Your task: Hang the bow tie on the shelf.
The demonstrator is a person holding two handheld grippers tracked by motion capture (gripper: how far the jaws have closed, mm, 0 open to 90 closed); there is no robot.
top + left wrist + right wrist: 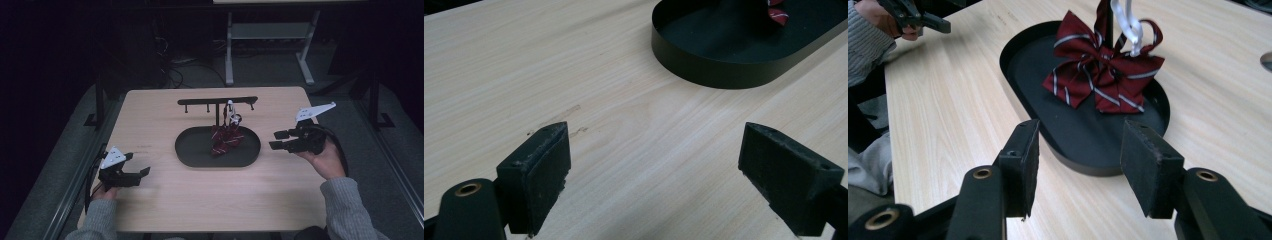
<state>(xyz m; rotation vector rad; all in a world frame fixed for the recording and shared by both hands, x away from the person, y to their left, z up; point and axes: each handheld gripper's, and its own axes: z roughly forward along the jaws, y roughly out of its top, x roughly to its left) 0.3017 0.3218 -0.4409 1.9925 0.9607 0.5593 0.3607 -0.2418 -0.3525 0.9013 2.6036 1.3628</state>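
The right hand-held gripper (275, 140) hovers just beside the right end of the black oval tray (190, 152), its jaws standing fairly wide apart with nothing between them. In the right gripper view those jaws frame the near rim of the tray (1083, 167), and beyond them, well ahead of the fingertips, lies the maroon striped bow tie (1103, 75). The bow tie rests on the tray floor, its white loop (1129, 25) rising along the black stand's post (218, 114).

The left hand-held gripper (139, 165) sits low over the wooden surface (165, 200), well apart from the tray on its left side. Its jaws are spread wide and empty. In the left gripper view bare surface (649, 150) lies between them, and the tray wall (714, 70) curves ahead and to the right of the fingertips.
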